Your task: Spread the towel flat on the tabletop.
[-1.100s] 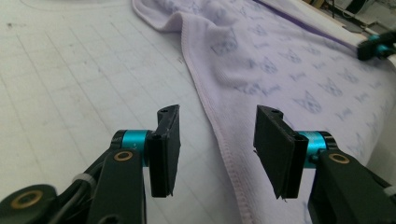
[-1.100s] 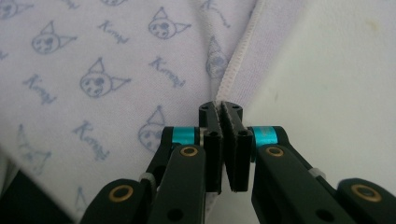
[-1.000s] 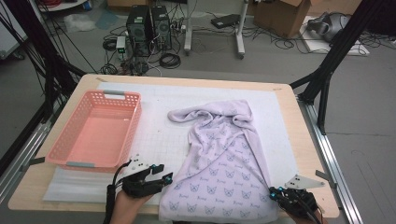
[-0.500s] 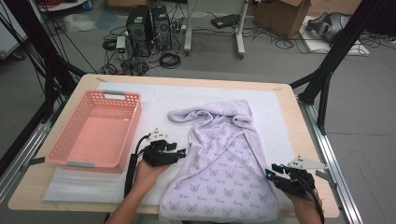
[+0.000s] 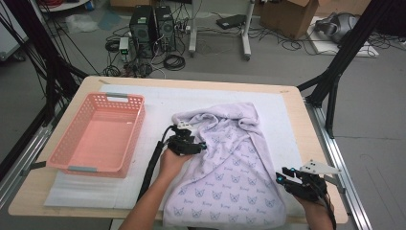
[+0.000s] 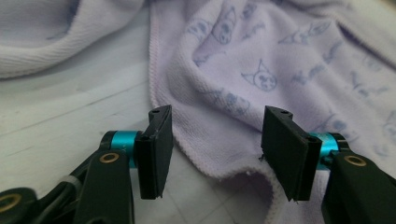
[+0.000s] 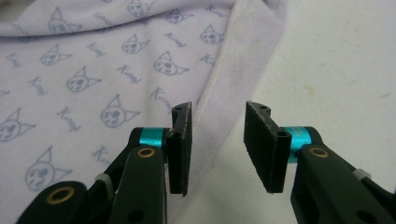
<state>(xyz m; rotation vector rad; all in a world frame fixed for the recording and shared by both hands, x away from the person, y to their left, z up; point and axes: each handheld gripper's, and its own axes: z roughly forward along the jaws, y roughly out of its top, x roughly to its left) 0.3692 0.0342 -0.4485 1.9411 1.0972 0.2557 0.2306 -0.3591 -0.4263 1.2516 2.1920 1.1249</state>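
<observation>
Lilac towel (image 5: pixel 230 167) lies crumpled on bench (image 5: pixel 306 120), right of pink basket (image 5: pixel 98 134). L claw (image 6: pixel 215 144) just widened, jaws apart astride towel's left hem, poised to pinch. R claw (image 7: pixel 217 144) just parted, straddling right hem, nothing clamped; prob. readying fold.

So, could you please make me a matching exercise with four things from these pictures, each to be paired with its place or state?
Things:
1. basket
2. towel
3. left gripper
4. right gripper

Places or states:
A. at the towel's right edge, near the table's front corner, fingers open
B. pale purple with a cat-face print, crumpled at its far end
C. pink, empty, on the left of the table
D. at the towel's left edge, fingers open on either side of a fold

Pairs: 1-C, 2-B, 3-D, 4-A
</observation>
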